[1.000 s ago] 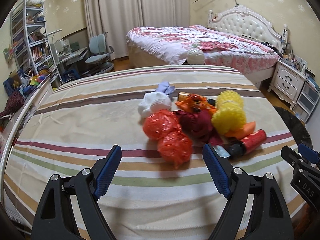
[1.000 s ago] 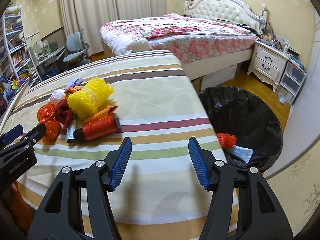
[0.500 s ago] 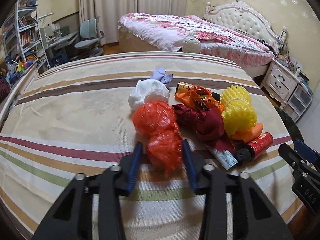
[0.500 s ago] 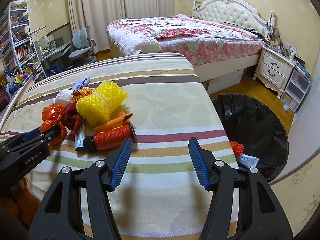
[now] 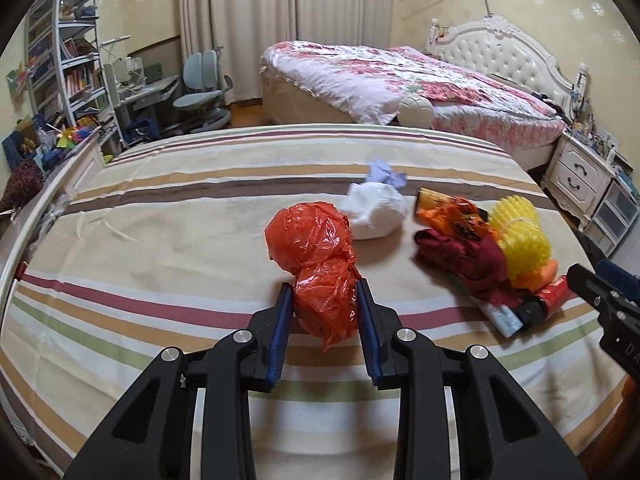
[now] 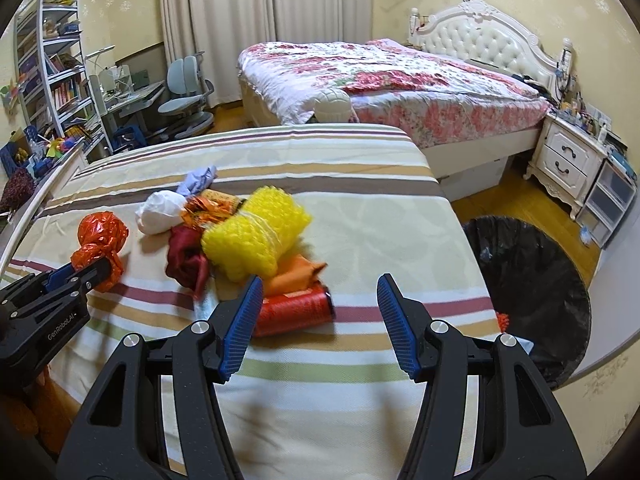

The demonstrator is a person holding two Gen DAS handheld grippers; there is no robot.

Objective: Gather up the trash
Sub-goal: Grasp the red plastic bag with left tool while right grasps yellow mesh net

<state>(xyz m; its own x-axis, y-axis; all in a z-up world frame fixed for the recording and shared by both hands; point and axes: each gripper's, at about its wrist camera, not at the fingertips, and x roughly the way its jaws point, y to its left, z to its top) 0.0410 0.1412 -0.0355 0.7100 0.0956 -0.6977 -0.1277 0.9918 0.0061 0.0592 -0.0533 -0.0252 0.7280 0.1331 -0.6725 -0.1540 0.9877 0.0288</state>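
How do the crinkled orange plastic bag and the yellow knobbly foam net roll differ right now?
The crinkled orange plastic bag is glossy film knotted into two lumps; the yellow knobbly foam net roll is a matte, bumpy bundle tied round its middle. The orange bag is pinched between the left gripper's blue pads; the yellow roll lies free, ahead of the open right gripper. The bag sits apart; the roll rests in the pile. Both are on the striped bedcover.

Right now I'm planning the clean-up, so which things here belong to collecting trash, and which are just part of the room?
For the job:
- crumpled orange plastic bag, clamped in the left gripper
- white wad of paper
- yellow foam net
- red cylindrical can
- black-lined trash bin
- right gripper, open

Just lying about:
- floral bed
- grey desk chair
- white nightstand
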